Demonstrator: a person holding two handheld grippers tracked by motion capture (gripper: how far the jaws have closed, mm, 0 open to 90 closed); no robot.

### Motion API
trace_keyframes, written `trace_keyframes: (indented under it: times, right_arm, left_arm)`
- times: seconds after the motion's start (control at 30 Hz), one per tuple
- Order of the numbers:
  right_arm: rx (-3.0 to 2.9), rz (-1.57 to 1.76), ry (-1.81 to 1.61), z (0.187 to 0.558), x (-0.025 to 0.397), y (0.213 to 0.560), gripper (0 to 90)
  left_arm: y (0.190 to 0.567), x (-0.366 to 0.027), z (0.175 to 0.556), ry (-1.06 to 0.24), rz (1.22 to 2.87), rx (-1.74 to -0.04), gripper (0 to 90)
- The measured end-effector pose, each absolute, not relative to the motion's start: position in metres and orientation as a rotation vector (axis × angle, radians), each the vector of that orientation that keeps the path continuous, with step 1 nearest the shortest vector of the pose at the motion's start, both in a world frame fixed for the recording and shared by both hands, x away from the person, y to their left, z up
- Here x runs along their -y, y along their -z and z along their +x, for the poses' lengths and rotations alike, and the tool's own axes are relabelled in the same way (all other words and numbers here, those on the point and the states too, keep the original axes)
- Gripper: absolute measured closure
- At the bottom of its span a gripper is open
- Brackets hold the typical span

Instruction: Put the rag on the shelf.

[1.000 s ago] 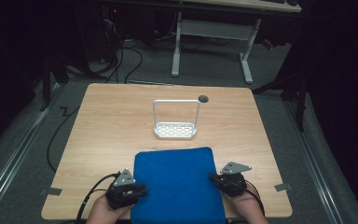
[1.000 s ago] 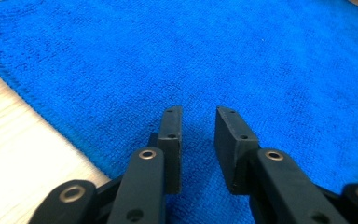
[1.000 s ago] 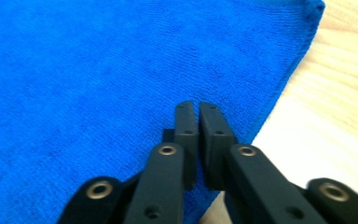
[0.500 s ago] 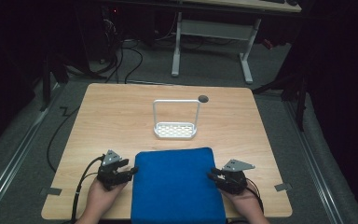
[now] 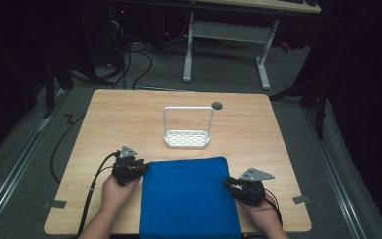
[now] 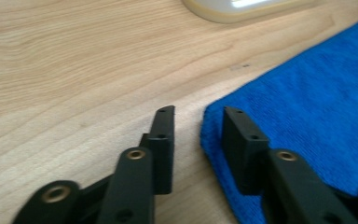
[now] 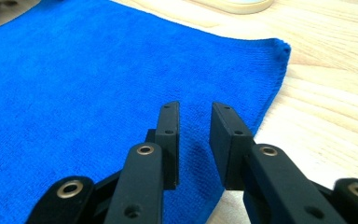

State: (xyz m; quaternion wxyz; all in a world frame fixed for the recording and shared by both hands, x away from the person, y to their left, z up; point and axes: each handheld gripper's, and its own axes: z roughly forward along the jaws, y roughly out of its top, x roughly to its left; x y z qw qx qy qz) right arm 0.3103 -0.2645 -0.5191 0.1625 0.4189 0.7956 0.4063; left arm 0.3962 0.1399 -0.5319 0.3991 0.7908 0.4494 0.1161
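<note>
Blue cloth (image 5: 189,196) lies flat on the table (image 5: 104,129), at the near edge, with a white rack (image 5: 187,130) just past it. Left gripper (image 6: 198,116) sits at the cloth's far left corner, jaws spread, one on wood, one over the cloth. Right gripper (image 7: 194,109) hangs over the right edge, jaws apart too, nothing pinched.

Your cloth (image 5: 189,196) was plain bright blue. Your rack (image 5: 187,139) was white with little holes. Table (image 5: 129,114) was light wood, streaky grain. Your jaws were black.
</note>
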Motion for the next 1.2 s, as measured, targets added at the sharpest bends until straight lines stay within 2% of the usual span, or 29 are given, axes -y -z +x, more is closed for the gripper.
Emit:
trace_keyframes:
  times: [0.23,0.47,0.73,0.83,0.87,0.9,0.93,1.1,1.2]
  right_arm:
    - [-2.22,1.234,-1.158,0.314,0.267,0.52,69.2]
    - [-2.171,1.289,-1.126,0.332,0.258,0.516,56.1]
    - [-2.119,1.349,-1.027,0.368,0.252,0.516,52.2]
    - [-2.12,1.389,-1.002,0.382,0.252,0.518,53.6]
    - [-2.127,1.403,-0.986,0.387,0.251,0.52,56.6]
    - [-2.127,1.403,-0.986,0.387,0.251,0.52,56.6]
    - [-2.124,1.429,-0.982,0.391,0.251,0.523,61.0]
    - [-2.128,1.45,-1.001,0.391,0.254,0.529,64.8]
    - [-2.132,1.431,-1.001,0.389,0.253,0.53,73.4]
  left_arm:
    - [0.537,-0.138,0.394,-0.28,1.968,-1.121,84.6]
    - [0.537,-0.139,0.395,-0.265,1.966,-1.12,86.3]
    - [0.537,-0.139,0.395,-0.27,1.973,-1.114,86.4]
    - [0.537,-0.139,0.395,-0.271,1.974,-1.113,86.3]
    - [0.537,-0.139,0.395,-0.27,1.974,-1.112,86.3]
    - [0.537,-0.139,0.395,-0.27,1.974,-1.112,86.3]
    - [0.537,-0.139,0.395,-0.27,1.974,-1.112,86.2]
    - [0.537,-0.139,0.395,-0.27,1.977,-1.108,85.7]
    - [0.537,-0.139,0.395,-0.27,1.976,-1.109,85.7]
